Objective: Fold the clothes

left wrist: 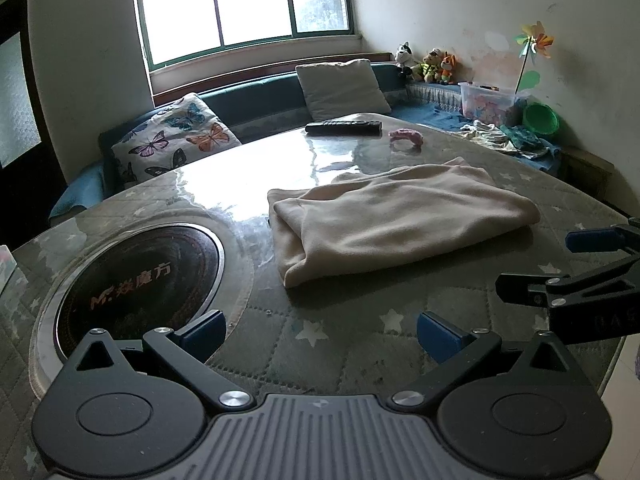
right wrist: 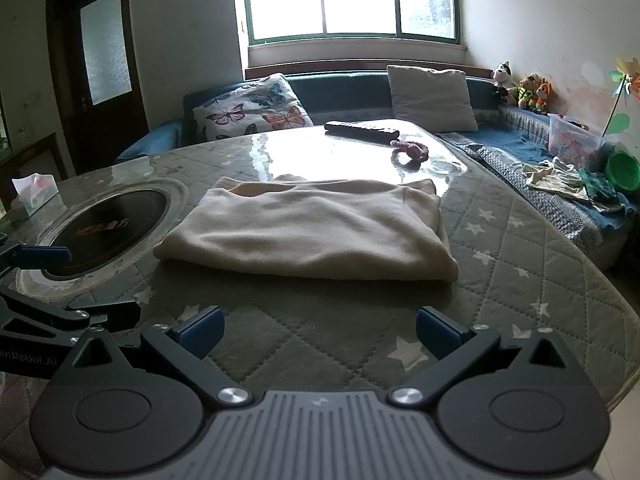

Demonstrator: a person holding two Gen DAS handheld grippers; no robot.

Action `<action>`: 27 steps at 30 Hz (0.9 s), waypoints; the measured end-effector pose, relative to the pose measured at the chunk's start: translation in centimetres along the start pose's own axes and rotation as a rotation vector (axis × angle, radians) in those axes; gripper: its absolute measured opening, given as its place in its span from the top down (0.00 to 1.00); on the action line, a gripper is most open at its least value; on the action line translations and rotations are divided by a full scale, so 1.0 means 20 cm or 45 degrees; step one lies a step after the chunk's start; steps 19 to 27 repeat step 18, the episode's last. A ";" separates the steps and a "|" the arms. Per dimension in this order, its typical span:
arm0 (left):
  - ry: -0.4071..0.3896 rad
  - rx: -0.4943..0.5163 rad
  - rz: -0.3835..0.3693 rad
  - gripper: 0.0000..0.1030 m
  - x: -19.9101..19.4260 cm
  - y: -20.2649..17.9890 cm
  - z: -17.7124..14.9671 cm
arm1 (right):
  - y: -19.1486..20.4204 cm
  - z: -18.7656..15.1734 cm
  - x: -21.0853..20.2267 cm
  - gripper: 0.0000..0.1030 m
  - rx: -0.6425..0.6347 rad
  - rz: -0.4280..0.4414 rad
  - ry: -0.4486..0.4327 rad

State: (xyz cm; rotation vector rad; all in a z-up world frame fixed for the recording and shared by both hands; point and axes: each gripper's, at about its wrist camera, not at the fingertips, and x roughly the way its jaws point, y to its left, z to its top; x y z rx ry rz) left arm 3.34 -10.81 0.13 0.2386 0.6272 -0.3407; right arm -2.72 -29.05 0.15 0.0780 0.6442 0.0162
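- My left claw (left wrist: 320, 330) is spread wide with nothing between the blue pads, hanging over the quilted table cover (left wrist: 340, 344) on the near side of the table.
- Same deal with my right claw (right wrist: 320, 330): fingers wide apart, empty, low over the near edge of the table (right wrist: 520, 240). From each wrist camera I can see the other claw poking in at the side, so they're sitting pretty near each other.
- Just ahead of both is the cream garment (right wrist: 308, 228), lying flat in a tidy rectangle. You can see stacked layers along its side edge in the left view, so I'd say it's folded over at least once or twice.
- It's just beside the round black cooktop (left wrist: 140, 280) set into the table, not on it as far as I can tell.
- Further back on the table: a remote (right wrist: 362, 130) and a small pink thing (right wrist: 410, 152), both well clear of the garment.
- My read: this piece is basically done, maybe one more fold if I want it smaller.
- There's a loose pile of clothes (right wrist: 560, 178) over on the couch, so probably more left to do.
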 end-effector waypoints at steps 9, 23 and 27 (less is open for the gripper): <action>0.006 -0.006 -0.006 0.00 0.01 0.00 0.01 | -0.01 0.00 0.01 0.00 -0.003 0.004 0.009; 0.015 -0.005 -0.010 0.00 0.03 0.01 0.01 | 0.00 0.01 0.03 0.00 -0.016 0.005 0.012; 0.015 -0.005 -0.010 0.00 0.03 0.01 0.01 | 0.00 0.01 0.03 0.00 -0.016 0.005 0.012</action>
